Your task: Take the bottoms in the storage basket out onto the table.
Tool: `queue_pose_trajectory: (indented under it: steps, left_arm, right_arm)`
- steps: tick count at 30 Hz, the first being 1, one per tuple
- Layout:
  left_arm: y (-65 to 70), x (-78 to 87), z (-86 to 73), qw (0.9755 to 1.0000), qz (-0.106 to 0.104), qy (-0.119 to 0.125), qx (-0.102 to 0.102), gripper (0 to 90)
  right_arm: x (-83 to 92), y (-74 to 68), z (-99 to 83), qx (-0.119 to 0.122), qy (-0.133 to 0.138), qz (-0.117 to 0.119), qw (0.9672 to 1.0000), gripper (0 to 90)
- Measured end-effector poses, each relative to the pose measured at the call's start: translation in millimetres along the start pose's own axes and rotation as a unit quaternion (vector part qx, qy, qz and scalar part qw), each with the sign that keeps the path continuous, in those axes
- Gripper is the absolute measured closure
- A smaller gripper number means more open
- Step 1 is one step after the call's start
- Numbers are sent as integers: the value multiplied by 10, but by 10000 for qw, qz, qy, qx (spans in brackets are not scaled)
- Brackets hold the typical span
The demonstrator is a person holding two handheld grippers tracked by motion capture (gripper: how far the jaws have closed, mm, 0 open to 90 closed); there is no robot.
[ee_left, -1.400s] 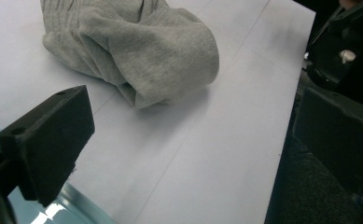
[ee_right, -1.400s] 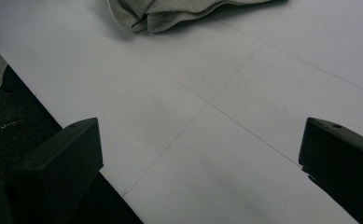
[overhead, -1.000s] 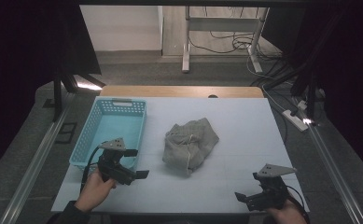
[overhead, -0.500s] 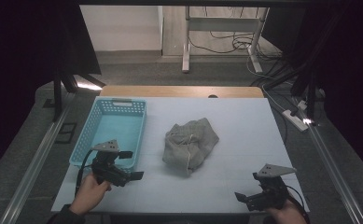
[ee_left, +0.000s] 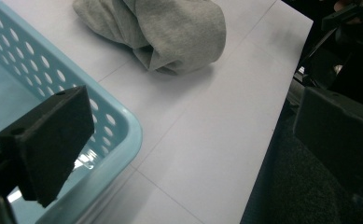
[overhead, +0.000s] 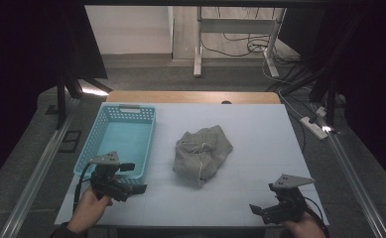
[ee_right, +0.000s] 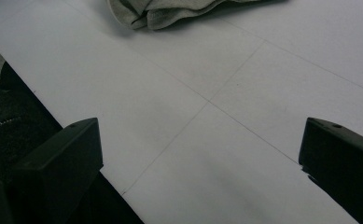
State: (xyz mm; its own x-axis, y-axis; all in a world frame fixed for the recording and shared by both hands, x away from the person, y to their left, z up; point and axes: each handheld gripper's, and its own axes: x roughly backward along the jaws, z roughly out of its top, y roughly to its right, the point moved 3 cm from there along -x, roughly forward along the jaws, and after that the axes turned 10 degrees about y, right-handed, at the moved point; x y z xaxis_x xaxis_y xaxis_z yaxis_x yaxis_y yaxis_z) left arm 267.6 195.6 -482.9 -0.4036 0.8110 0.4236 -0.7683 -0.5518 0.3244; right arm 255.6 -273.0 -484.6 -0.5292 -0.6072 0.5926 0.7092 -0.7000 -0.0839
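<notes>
Mid-table, the grey cloth (overhead: pixel 202 152) sits crumpled beside the basket (overhead: pixel 131 110). Our left gripper (overhead: pixel 130 178) and right gripper (overhead: pixel 260 210) hang wide open, empty, at the near edge; reaching in probably comes next.

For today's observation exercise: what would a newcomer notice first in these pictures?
A crumpled grey fabric garment lies mid-table on the white table surface. A light blue perforated plastic basket sits to its left, empty. Near the front edge, the left claw and right claw are both open.
</notes>
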Motion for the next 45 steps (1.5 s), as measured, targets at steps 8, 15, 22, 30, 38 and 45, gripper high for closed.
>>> queue_pose_trajectory:
  steps: [8,15,22,30,38,45]
  left_arm:
    - [9,53,-68,9999,97,-99,-3,0]
    - [12,119,-119,9999,142,-82,45,0]
    - [15,189,-176,9997,191,-65,106,0]
    - [17,256,-250,9996,210,-61,174,0]
    - [14,337,-328,9993,246,-26,264,0]
    - [4,429,-406,9988,333,0,367,0]
  right_arm:
    - [-1,1,0,-8,-2,1,10000,0]
    - [-2,0,0,0,-10,-2,10000,0]
    - [-4,-2,0,-7,-19,-5,10000,0]
    - [-6,-2,0,-4,-26,-11,10000,0]
    - [-6,-1,0,-1,-41,-7,10000,0]
    - [-7,0,0,-12,-47,-6,10000,0]
